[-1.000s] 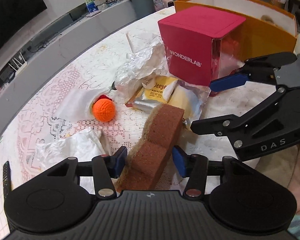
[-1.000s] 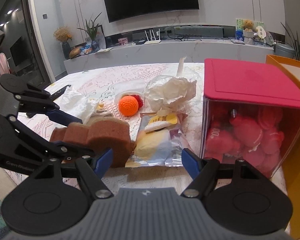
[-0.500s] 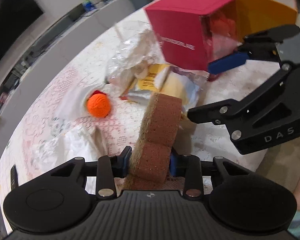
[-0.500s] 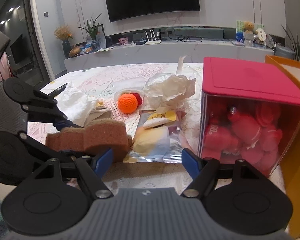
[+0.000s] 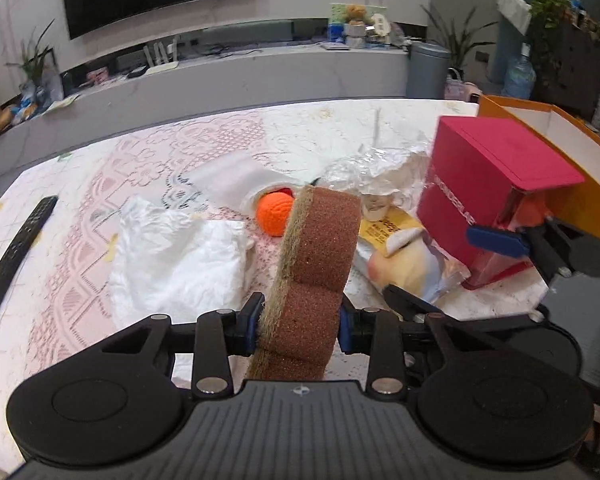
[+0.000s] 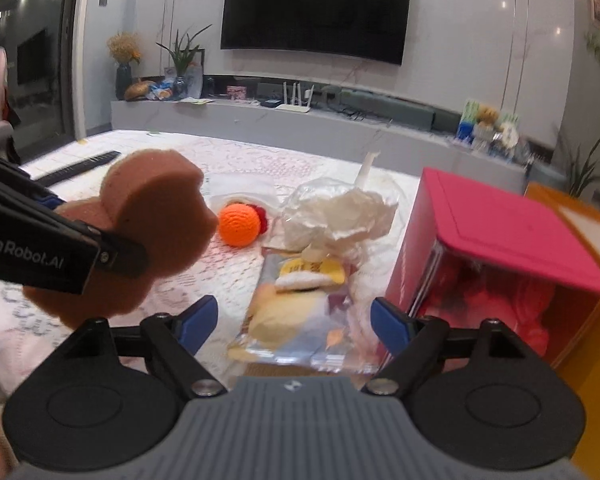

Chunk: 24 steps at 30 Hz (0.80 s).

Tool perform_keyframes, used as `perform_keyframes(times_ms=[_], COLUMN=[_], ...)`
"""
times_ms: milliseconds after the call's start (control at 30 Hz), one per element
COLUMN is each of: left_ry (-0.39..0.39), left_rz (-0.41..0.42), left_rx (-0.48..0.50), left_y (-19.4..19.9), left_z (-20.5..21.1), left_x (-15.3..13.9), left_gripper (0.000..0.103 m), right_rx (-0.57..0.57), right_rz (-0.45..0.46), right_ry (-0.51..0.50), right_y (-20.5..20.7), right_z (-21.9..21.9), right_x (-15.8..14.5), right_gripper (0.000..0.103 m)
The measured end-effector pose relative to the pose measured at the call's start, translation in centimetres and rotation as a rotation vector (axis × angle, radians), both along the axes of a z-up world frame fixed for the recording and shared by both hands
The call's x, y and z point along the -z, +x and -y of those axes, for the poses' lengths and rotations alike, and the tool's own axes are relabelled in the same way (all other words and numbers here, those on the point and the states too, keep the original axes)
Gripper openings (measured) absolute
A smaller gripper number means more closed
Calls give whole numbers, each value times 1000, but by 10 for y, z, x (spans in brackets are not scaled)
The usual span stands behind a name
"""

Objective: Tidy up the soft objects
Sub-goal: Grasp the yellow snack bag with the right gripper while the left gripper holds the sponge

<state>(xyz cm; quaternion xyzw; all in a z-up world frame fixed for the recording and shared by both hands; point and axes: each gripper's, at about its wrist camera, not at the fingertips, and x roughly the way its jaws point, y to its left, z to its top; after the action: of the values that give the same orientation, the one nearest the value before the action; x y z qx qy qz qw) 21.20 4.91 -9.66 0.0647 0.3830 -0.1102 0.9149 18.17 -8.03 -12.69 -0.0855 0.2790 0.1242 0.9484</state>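
A: Left claw (image 5: pixel 298 330) closed in on the brown sponge (image 5: pixel 318 264) over the last second. Pads now pinch both faces, and the sponge has come up off the tabletop (image 5: pixel 100 208), standing on edge out ahead of the pads.

B: Right claw (image 6: pixel 292 322)?

A: Jaws have just been opening wider. Nothing gripped. It sits low over the clear snack packet (image 6: pixel 300 320), which lies between the pads, untouched as far as I can tell.

B: Meaning?

A: Sponge secured, probably bound for the orange box (image 5: pixel 580 160) behind the pink carton (image 5: pixel 492 184). Packet looks next. Orange crochet ball (image 5: pixel 276 214) lies untouched.
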Motion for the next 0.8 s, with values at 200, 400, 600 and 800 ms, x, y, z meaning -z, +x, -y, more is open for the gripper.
perform_keyframes(times_ms=[200, 400, 600, 800], left_ry=[-23, -21, -14, -35], left_rz=[0, -12, -24, -40], left_rx=[-59, -43, -42, -63], left_y=[1, -5, -6, -8], left_z=[-9, -10, -8, -9], left_x=[8, 12, 14, 12], left_gripper=[40, 41, 41, 41], right_rx=[35, 75, 73, 73], right_rz=[-16, -36, -30, -31], right_ry=[-33, -64, -78, -51], right_y=[13, 21, 19, 14], right_z=[-9, -16, -17, -12], right_x=[13, 27, 30, 23], right_gripper=[82, 80, 70, 42])
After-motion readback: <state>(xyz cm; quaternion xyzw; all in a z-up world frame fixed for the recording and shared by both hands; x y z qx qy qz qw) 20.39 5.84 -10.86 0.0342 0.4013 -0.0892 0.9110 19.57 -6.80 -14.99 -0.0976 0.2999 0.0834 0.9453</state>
